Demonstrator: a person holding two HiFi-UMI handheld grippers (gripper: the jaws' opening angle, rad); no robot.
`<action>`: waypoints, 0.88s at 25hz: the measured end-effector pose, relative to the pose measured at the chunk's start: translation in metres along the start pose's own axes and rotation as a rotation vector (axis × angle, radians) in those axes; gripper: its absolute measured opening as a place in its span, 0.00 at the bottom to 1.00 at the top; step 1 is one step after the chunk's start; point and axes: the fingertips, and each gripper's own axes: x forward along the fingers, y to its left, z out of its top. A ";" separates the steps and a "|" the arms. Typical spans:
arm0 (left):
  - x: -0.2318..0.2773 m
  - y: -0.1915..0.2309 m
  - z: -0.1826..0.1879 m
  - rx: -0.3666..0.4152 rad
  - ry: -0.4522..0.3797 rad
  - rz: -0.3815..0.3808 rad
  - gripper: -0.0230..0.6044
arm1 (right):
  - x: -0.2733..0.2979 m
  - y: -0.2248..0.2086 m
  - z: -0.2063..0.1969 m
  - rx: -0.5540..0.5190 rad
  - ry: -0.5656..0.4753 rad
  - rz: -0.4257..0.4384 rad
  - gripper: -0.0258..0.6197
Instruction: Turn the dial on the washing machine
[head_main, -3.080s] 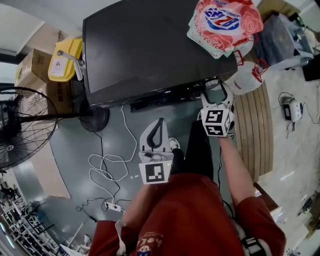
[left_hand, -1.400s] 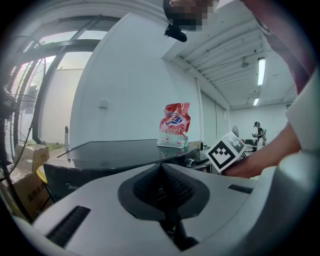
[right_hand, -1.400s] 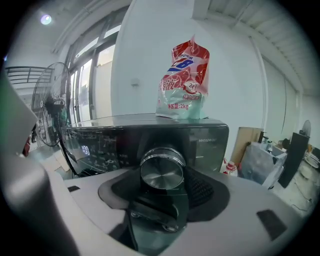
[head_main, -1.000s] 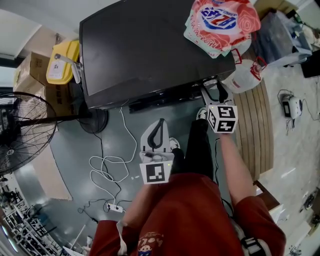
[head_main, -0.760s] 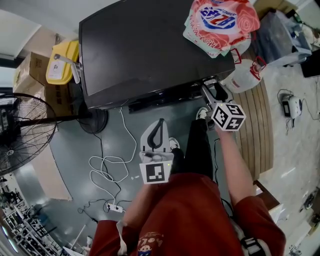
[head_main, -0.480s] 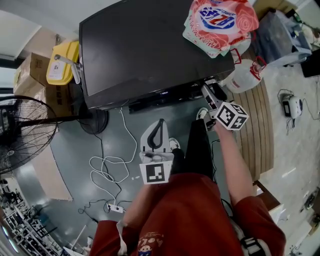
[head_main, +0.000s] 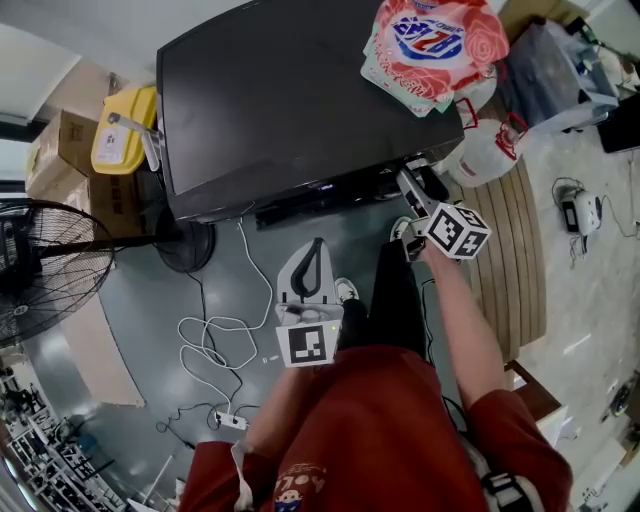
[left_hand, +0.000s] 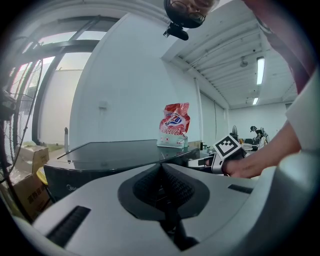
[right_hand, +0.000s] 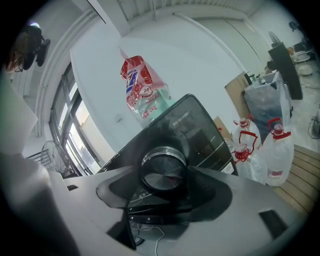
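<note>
Release phase of the dial turn. The black, glass-topped washing machine (head_main: 270, 100) stands in front of the person, and its round dial with a brushed-metal face and dark rim (right_hand: 163, 171) is mounted at the right end of the front control panel. The right gripper (head_main: 412, 190) reaches onto that panel with its square-marker cube (head_main: 459, 230) canted to 1 side. In the right gripper view the dial lies squarely between the 2 jaws, which have just been opening; the dark pads now appear to stand wide on either side of the rim and not to press on it. The left gripper (head_main: 317, 245) hangs well apart from the machine, above the grey floor, its 2 jaws closed tip to tip on nothing. A red and white printed pouch (head_main: 430, 45) lies on the far right corner of the lid, clear of the work. Judged from this pose, 1 stroke of rotation is probably done. The next move calls either for a straight withdrawal along the dial's axis, so no pad drags the rim back, or for levelling the wrist and closing again for a 2nd stroke.
</note>
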 end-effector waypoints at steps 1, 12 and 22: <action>-0.001 0.001 0.001 0.000 -0.004 0.001 0.05 | -0.001 0.001 0.000 0.000 0.000 -0.002 0.53; -0.023 0.024 0.014 -0.002 -0.046 0.027 0.05 | -0.040 0.025 -0.026 -0.066 0.073 -0.031 0.55; -0.065 0.057 0.023 0.035 0.009 0.071 0.05 | -0.097 0.090 -0.023 -0.127 0.074 -0.034 0.54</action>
